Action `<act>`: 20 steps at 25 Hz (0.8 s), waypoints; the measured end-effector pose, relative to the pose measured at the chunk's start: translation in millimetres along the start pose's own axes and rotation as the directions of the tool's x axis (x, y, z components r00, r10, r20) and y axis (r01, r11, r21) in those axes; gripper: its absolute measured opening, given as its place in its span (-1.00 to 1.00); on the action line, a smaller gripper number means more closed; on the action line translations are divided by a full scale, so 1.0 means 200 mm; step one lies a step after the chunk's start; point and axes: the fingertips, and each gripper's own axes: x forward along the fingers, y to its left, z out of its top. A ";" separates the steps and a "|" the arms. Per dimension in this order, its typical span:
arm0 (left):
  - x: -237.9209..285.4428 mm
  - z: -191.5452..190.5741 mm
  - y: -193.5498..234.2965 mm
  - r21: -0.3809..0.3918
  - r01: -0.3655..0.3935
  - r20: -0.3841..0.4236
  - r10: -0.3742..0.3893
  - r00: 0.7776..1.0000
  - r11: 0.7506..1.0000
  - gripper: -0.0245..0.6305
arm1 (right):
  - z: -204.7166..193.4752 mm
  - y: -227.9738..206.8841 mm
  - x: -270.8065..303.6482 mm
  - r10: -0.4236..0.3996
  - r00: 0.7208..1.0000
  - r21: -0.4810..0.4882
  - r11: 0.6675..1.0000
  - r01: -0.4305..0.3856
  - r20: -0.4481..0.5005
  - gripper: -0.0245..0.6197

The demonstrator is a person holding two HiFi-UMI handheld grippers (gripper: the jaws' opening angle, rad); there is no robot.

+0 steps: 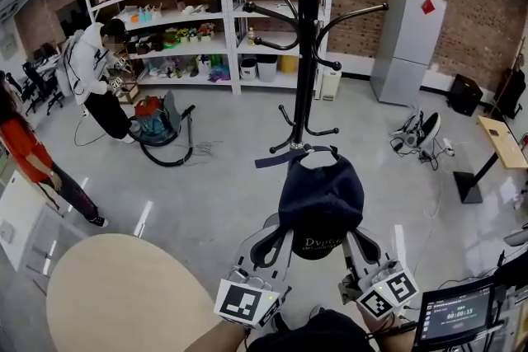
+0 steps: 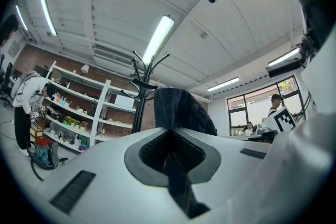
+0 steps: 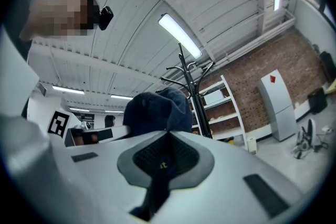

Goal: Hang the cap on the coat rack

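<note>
The left tongs (image 1: 271,237) and right tongs (image 1: 360,243) are pinching the near rim of the navy fabric cap (image 1: 322,192), likely light and floppy, facing the far black metal coat rack (image 1: 307,53).

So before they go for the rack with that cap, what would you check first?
1. The left gripper is shut on the cap: ok.
2. The right gripper is shut on the cap: ok.
3. The coat rack is bare, with nothing hung on it: ok.
4. The cap's strapped back opening faces the coat rack: ok.
5. Nothing stands between the cap and the coat rack: ok.
</note>
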 end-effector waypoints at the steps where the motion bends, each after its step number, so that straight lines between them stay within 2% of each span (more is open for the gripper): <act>1: 0.01 0.01 0.00 0.000 0.006 0.004 -0.006 1.000 1.000 -0.88 | 0.02 -0.01 0.00 -0.005 1.000 -0.005 1.000 0.005 0.004 -0.89; 10: 0.08 0.07 0.02 0.008 0.039 0.037 -0.040 0.999 0.999 -0.88 | 0.09 -0.03 0.05 -0.019 0.999 -0.033 0.999 0.020 0.041 -0.89; 20: 0.14 0.13 0.01 0.068 0.048 0.067 -0.052 0.996 0.997 -0.88 | 0.15 -0.08 0.10 -0.008 0.994 -0.038 0.999 0.012 0.108 -0.89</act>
